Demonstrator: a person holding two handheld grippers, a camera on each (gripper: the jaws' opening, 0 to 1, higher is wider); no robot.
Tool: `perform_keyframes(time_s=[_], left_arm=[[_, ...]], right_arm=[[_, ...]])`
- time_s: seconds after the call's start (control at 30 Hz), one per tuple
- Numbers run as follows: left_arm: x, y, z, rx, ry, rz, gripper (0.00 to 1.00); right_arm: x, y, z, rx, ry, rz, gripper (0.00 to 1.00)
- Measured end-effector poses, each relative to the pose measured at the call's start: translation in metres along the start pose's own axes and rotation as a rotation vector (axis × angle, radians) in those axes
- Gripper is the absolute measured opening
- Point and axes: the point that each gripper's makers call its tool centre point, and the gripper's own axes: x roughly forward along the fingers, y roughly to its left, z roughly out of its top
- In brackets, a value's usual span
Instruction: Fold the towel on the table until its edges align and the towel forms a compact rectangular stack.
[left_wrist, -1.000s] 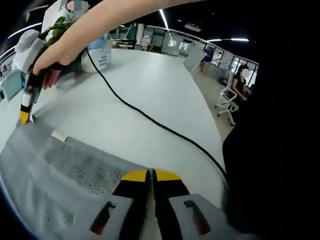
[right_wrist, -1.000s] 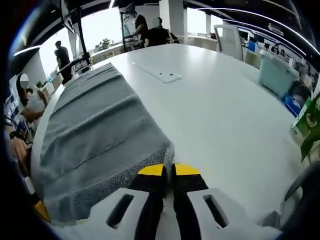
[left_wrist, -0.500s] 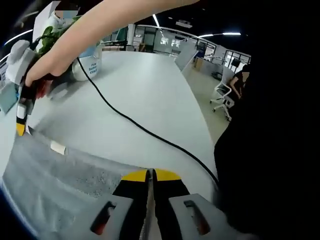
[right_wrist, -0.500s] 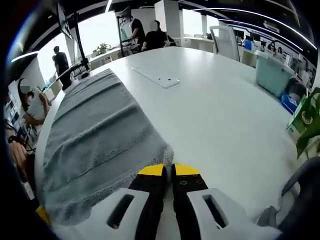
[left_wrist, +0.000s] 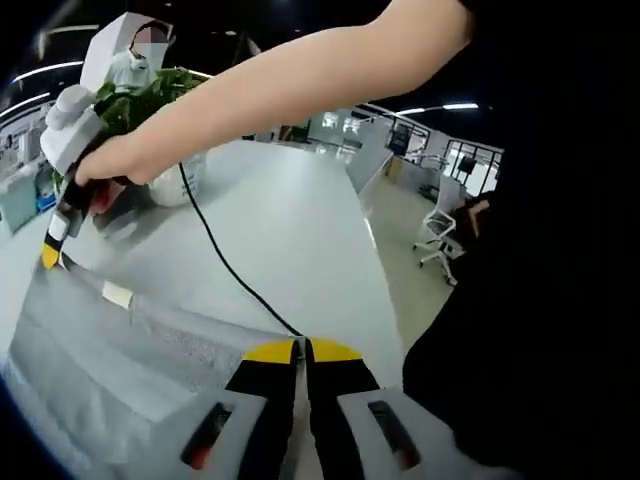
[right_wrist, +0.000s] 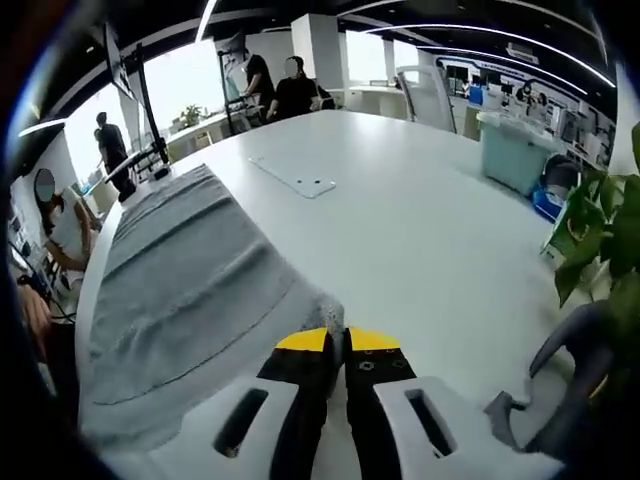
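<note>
Pinching the grey towel (right_wrist: 190, 280), left tongs (left_wrist: 302, 350) and right tongs (right_wrist: 337, 340) are each clamped on a corner

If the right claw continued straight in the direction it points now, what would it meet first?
Probably nothing soon: ahead of the right claw, shut on the towel corner, lies bare white table. Depth is uncertain.

The right gripper (right_wrist: 336, 340) has lifted its pinched corner of the towel (right_wrist: 190, 290) clear of the table (right_wrist: 420, 240), and the near edge has come up with it.
</note>
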Motion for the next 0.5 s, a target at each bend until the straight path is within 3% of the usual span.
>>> perform_keyframes(time_s=[0.2,0.5], left_arm=[[-0.003,-0.005,0.022,0.052,-0.038,0.017,0.03],[-0.006,-0.011,0.038,0.103,-0.056,0.030,0.03]], right_arm=[[-0.016,-0.011,0.004,0.037,-0.010,-0.012,0.02],[-0.032,-0.013,0.012,0.057,-0.029,-0.023,0.02]])
